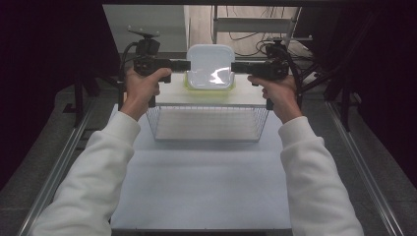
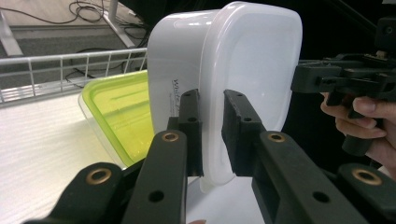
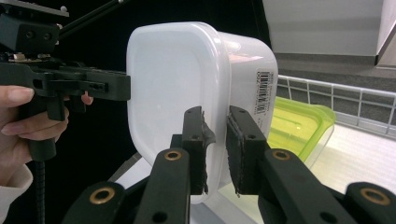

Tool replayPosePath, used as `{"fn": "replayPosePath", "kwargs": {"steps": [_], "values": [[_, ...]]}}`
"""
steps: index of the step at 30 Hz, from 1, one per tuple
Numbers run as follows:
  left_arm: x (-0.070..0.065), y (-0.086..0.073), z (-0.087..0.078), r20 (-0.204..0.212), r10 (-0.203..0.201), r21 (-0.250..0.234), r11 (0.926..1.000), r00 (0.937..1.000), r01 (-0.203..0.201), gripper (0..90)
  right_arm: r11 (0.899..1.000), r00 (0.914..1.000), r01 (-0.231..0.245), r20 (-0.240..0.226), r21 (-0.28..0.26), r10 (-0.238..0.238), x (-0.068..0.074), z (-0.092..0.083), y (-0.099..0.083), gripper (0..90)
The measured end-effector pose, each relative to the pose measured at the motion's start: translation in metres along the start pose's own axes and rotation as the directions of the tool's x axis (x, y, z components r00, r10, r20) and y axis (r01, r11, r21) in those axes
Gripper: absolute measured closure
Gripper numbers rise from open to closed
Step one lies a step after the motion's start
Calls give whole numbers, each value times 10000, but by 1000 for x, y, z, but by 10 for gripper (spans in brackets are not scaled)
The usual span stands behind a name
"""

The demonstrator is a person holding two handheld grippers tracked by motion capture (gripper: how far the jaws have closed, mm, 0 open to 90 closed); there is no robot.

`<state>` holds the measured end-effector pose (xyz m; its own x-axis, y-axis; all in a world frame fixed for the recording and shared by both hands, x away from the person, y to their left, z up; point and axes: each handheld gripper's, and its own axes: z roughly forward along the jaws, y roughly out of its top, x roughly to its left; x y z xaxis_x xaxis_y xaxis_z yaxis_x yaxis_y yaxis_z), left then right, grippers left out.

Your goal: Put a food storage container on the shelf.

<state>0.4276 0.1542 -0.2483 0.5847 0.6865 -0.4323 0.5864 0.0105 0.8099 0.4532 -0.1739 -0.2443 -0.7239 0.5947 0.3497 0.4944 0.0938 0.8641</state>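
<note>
Above the table's (image 1: 196, 191) far end, 1 white lidded container (image 1: 210, 66) hangs tilted between 2 grippers. Left gripper (image 1: 187, 65) at its 9 o'clock, jaws pinching the lid rim (image 2: 212, 140); right gripper (image 1: 234, 67) at 3 o'clock, pinching same rim opp. side. Below, approx 6 o'clock: 1 green-lidded container (image 2: 119, 109), then 1 wire basket (image 1: 206, 123).

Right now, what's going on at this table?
A person is holding a white lidded container up in the air between two hand-held tongs. The left tongs pinch the lid's rim on one side and the right tongs pinch it on the opposite side. The container is tipped on its side above a green-lidded container that lies flat beneath it. A wire basket sits closer to the person on the white table.
</note>
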Motion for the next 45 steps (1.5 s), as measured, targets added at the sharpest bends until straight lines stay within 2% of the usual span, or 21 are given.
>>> {"fn": "replayPosePath", "kwargs": {"steps": [5,13,17,20,24,31,38,43,45], "values": [[3,6,4,-80,-124,46,9999,9999,124,780,9999,9999,-103,106,122,102,-3,4,7,773],[14,10,12,11,-703,316,9970,9975,702,778,9976,9985,-531,189,442,523,-10,11,12,773],[16,10,15,-33,-964,413,9945,9953,964,778,9943,9960,-880,229,600,868,-14,14,11,773],[20,12,16,51,-1011,544,9934,9949,1007,777,9913,9937,-1105,267,721,1088,-15,15,12,773],[23,12,17,105,-1278,597,9901,9917,1270,777,9889,9919,-1248,334,808,1224,-15,16,15,773],[26,14,19,151,-1466,669,9871,9891,1452,776,9832,9872,-1582,329,909,1559,-18,19,15,774],[33,18,22,437,-2055,787,9763,9777,2017,779,9715,9765,-2155,210,990,2144,-26,21,18,766],[43,26,29,586,-2715,959,9594,9607,2653,778,9576,9627,-2700,93,1006,2705,-35,26,21,749],[47,27,31,649,-2879,946,9549,9555,2813,776,9511,9562,-2916,66,1014,2925,-39,29,22,742]]}}
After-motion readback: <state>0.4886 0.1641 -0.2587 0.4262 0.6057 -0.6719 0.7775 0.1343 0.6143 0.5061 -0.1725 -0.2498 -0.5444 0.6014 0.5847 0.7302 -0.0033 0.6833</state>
